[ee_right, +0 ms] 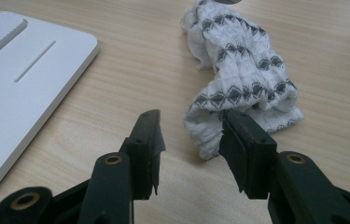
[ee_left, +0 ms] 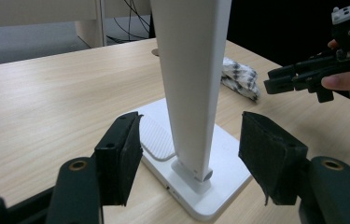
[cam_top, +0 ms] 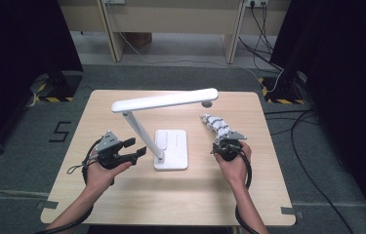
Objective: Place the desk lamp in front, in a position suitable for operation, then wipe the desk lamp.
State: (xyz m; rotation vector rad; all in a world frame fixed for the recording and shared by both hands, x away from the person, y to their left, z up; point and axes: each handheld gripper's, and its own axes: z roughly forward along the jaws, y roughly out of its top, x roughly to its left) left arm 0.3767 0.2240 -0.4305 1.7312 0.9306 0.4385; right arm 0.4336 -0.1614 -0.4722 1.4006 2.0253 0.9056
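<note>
A white desk lamp [cam_top: 171, 148] stands mid-table, its slanted stem [ee_left: 191, 70] rising from a flat base [ee_right: 18, 84] to a long head [cam_top: 166, 101]. My left gripper [cam_top: 136, 147] is open at the stem's foot; in the left gripper view [ee_left: 189, 154] the stem stands between the pads with a gap on each side. A crumpled white cloth with a dark pattern [cam_top: 218, 124] lies to the right of the lamp. My right gripper [cam_top: 229, 145] is open at the cloth's near end [ee_right: 242, 79]. In the right gripper view [ee_right: 189, 140] that end lies just ahead of the right jaw.
The wooden table [cam_top: 122, 195] has bare room in front and at the left. A small dark round spot [cam_top: 206, 104] sits under the lamp head's tip. Cables [cam_top: 312, 146] run on the floor at the right, and wooden furniture legs [cam_top: 114, 44] stand behind the table.
</note>
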